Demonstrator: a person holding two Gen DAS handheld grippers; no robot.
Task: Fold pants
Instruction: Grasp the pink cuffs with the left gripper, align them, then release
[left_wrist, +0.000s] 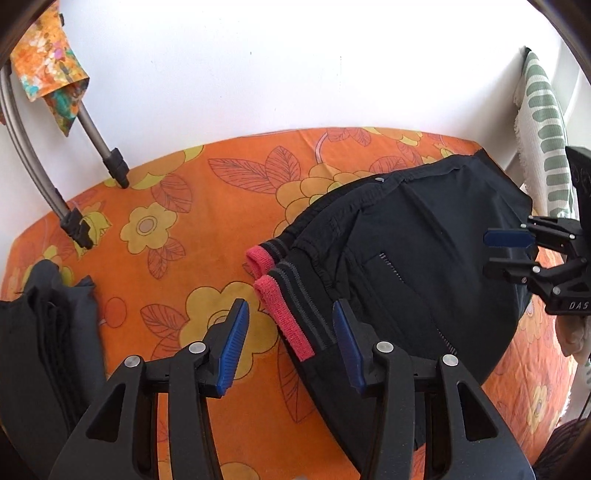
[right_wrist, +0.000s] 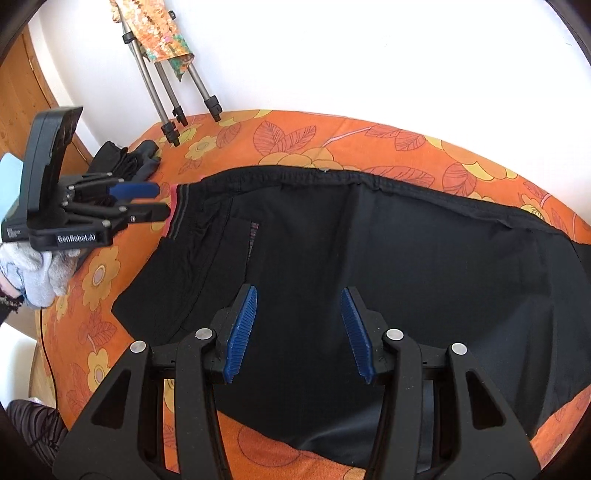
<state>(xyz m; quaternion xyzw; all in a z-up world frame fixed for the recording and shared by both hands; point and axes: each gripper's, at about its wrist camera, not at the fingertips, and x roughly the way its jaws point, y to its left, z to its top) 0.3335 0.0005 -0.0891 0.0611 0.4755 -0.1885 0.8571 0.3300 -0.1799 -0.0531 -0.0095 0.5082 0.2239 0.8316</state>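
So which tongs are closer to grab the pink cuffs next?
Probably the left tongs: open, right at the pink cuffs. The right tongs hover open over the middle of the pants.

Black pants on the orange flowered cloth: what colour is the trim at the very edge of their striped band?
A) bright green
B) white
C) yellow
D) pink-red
D: in the left wrist view, the black pants end in a grey-striped band edged with pink-red trim, lying just ahead of the open left claw on the orange flowered cloth.
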